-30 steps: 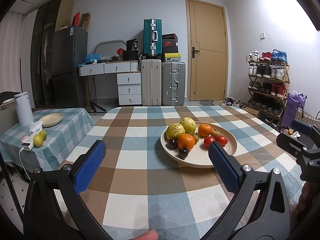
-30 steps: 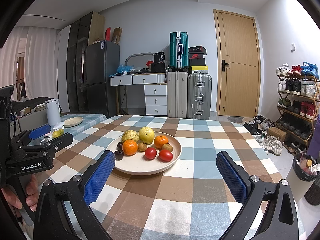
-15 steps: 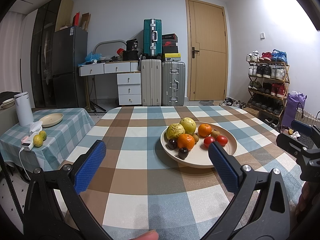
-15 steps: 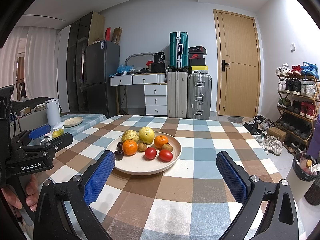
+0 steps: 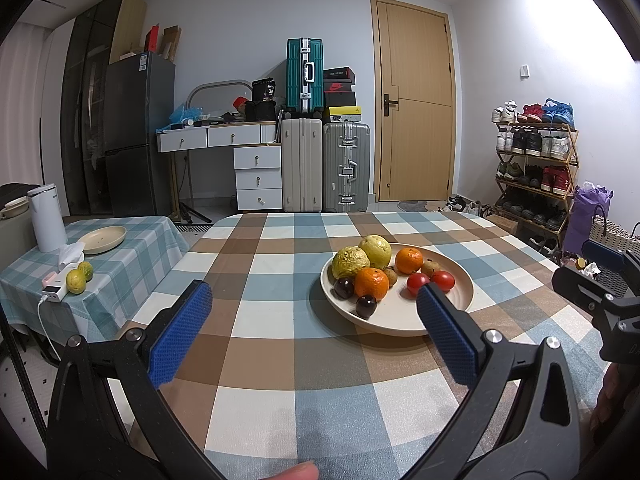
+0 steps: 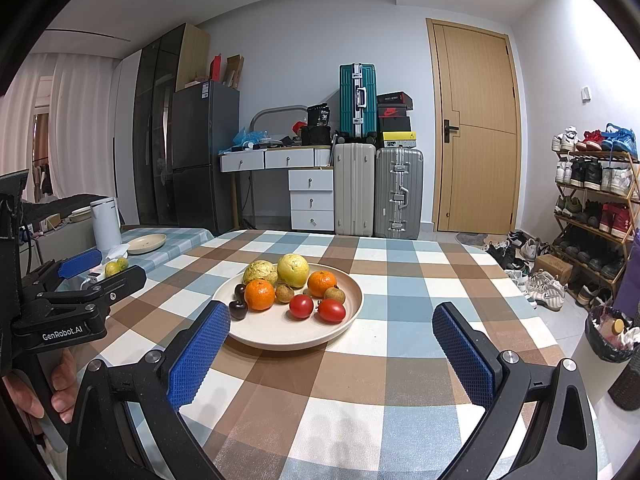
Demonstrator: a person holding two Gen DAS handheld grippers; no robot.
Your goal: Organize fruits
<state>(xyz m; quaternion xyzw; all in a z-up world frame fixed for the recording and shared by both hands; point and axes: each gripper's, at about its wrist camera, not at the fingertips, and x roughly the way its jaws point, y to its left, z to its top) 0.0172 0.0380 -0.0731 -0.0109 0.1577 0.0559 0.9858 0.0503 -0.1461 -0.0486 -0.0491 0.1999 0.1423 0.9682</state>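
Observation:
A cream plate (image 5: 460,280) (image 6: 352,304) on the checked table holds two yellow-green guavas (image 5: 362,254) (image 6: 294,266), two oranges (image 5: 371,283) (image 6: 260,294), two red tomatoes (image 5: 418,283) (image 6: 301,306), dark plums (image 5: 366,306) (image 6: 238,310) and small brown longans (image 6: 285,293). My left gripper (image 5: 312,332) hovers open above the table, short of the plate, with nothing between its fingers. My right gripper (image 6: 332,352) is open too and empty, in front of the plate. Each gripper shows at the edge of the other's view.
A side table (image 5: 132,248) at the left carries an empty cream plate (image 5: 103,239), a white kettle (image 5: 47,218), tissues, a power bank and two green-yellow fruits (image 5: 79,278). Suitcases, a drawer desk, a fridge, a door and a shoe rack (image 5: 534,168) stand beyond.

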